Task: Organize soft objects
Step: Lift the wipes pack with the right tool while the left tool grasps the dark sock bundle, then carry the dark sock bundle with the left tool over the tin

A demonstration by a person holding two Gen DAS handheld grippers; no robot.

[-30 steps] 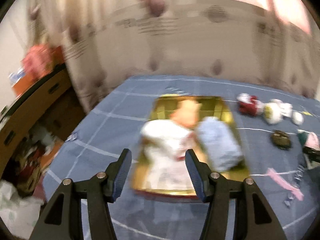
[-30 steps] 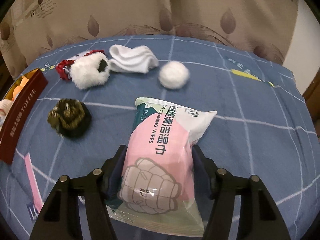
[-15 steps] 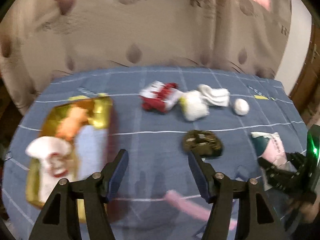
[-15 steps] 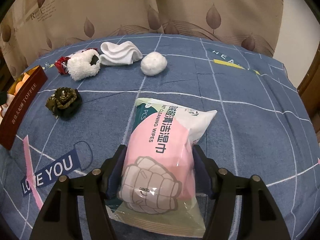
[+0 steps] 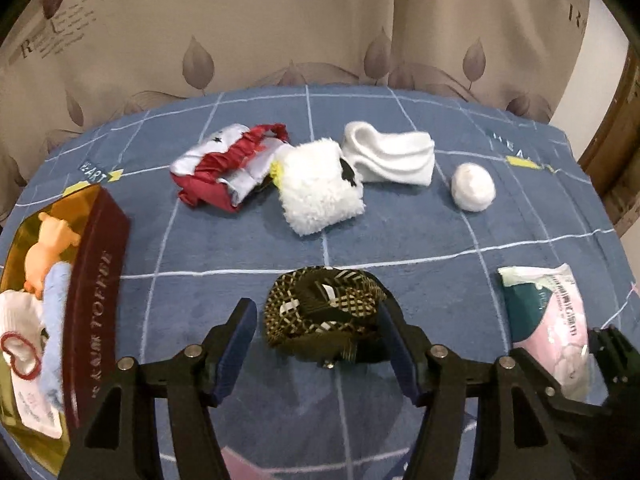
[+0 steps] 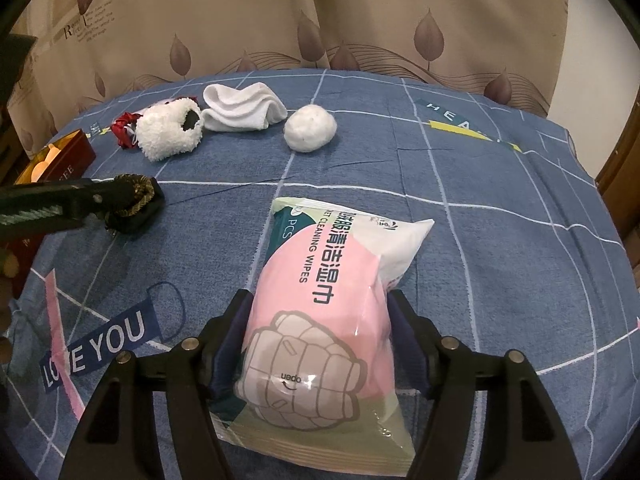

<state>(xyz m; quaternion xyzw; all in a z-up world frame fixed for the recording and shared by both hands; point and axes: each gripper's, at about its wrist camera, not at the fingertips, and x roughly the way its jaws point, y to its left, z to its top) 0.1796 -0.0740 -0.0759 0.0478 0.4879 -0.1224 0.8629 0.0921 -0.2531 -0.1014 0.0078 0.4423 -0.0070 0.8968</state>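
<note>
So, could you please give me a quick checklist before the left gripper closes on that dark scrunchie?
1. Left gripper open: ok.
2. Dark checked scrunchie lies between its fingers: ok.
3. Fingers low enough to grip: cannot tell.
4. Right gripper shut on the wet wipes pack: ok.
5. Toffee box has room left: cannot tell.
6. White pom-pom and white sock clear of the grasp: ok.

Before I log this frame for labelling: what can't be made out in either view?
- Toffee box contents: left wrist view, cut off by the left edge; in the right wrist view the wall hides most.
- Dark scrunchie: whether the left gripper touches it; the right wrist view's arm covers it.
- Red-and-white fabric item: crumpled, identity unclear; mostly hidden behind the fluffy white piece.
- Wipes pack underside: unseen.
</note>
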